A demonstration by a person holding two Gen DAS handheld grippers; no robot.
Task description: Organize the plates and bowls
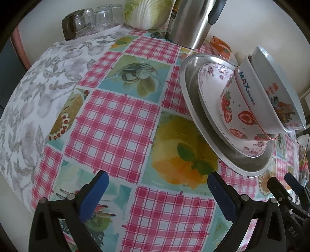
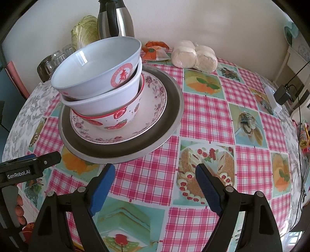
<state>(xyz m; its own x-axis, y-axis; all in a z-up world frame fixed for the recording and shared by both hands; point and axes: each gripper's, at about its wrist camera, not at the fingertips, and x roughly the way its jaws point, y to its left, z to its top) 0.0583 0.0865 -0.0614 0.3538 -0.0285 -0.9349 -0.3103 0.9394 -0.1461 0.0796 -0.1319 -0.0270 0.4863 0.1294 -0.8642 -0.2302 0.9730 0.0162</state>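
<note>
One stack stands on the checked tablecloth: a wide metal plate (image 2: 170, 108) (image 1: 193, 100), on it a floral plate (image 2: 153, 108) (image 1: 209, 77), then a strawberry bowl (image 2: 120, 120) (image 1: 238, 114), a white bowl (image 2: 108, 97) (image 1: 247, 79) and a pale blue bowl with a red emblem (image 2: 96, 66) (image 1: 271, 81) nested on top, leaning a little. My right gripper (image 2: 155, 170) is open, empty, just in front of the metal plate's near rim. My left gripper (image 1: 158, 176) is open over bare cloth, left of the stack; it shows too in the right wrist view, the left gripper (image 2: 38, 162) low at the left edge.
At the back by the wall stand a steel thermos jug (image 1: 189, 21) (image 2: 116, 21), a cabbage (image 1: 147, 13) (image 2: 85, 33), upturned glasses (image 1: 93, 19) (image 2: 56, 58), an orange packet (image 2: 155, 50) and bagged buns (image 2: 193, 55). A charger and cable (image 2: 282, 95) lie at the right edge.
</note>
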